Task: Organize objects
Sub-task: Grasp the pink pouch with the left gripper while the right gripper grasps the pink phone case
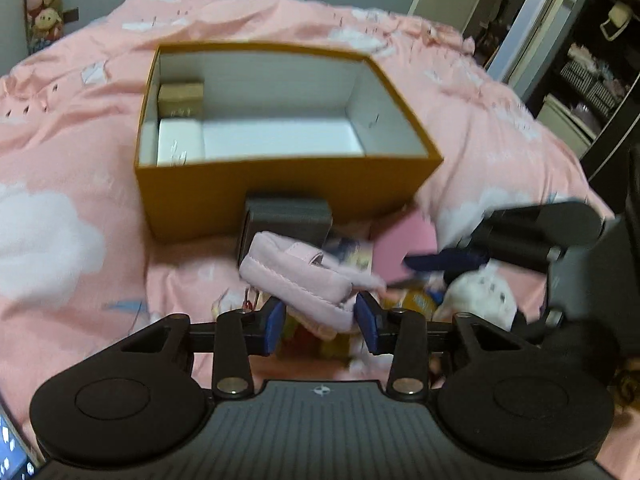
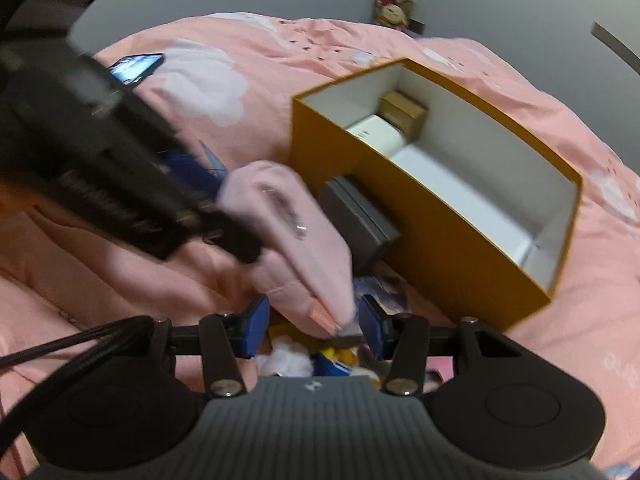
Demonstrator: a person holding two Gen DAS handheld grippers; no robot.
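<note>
On the bed [image 1: 60,128]: orange box [image 1: 280,188], open, 2 small boxes inside.
Left gripper [image 1: 322,326]: I clench the pink shoe [image 1: 296,280].
Right gripper [image 2: 312,330]: jaws apart, shoe's toe between them; grip unclear.

Most of the orange box [image 1: 280,196] lies open; a grey case [image 1: 288,220] blocks its near wall.

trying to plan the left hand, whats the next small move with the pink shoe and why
Probably lift the pink baby shoe forward over the orange box wall. The left gripper seems to grip its heel, and the box's right part looks bare beside two small boxes.
</note>
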